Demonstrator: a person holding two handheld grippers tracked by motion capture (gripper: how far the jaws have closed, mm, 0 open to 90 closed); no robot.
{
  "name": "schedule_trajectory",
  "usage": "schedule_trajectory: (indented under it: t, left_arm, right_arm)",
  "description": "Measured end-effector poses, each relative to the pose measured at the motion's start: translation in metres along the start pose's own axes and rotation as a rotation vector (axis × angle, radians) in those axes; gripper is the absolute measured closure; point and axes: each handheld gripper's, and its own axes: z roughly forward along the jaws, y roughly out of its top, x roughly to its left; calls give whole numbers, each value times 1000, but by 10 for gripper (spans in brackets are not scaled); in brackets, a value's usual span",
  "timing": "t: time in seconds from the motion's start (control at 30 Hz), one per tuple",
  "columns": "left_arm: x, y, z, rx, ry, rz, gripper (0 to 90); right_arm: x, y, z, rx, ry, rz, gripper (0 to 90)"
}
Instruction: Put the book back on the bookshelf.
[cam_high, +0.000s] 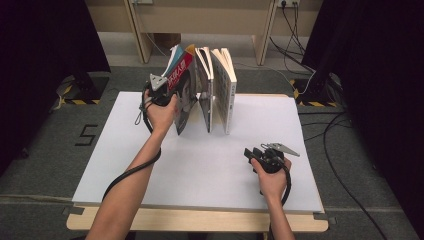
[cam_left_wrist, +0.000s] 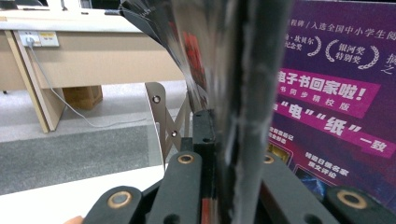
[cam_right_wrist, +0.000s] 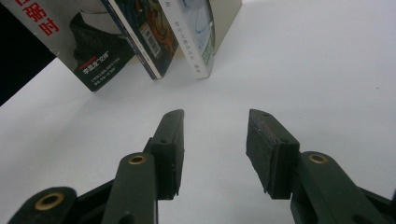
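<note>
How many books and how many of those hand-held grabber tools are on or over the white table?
Books: 3, standing in a row
Grippers: 2, the left gripper clamped on the leftmost book, the right gripper open over the table
Total: 5

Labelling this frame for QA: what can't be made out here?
- Left gripper, high view: the jaw tips are hidden behind the leftmost book and the hand.
- Left gripper view: the clamped cover edge is a close blur; its wording is unreadable.
- Right gripper view: the three books' tops are cut off by the upper edge; middle book spine print is too small.
</note>
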Motion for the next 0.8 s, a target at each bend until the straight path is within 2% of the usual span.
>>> schedule_trajectory:
  t: [0.1, 0.43, 0.67, 0.8]
  left_arm:
    - [2, 0, -1, 13, 4, 3, 836]
    - [2, 4, -5, 10, 4, 3, 711]
    - [0, 3, -10, 9, 10, 0, 635]
    - [-1, 3, -14, 13, 18, 19, 625]
  right_arm:
    - [1, 0, -1, -1, -2, 2, 575]
    - [1, 0, 0, -3, -5, -8, 575]
    - [1, 1, -1, -1, 0, 11, 575]
    - [1, 0, -1, -1, -2, 7, 574]
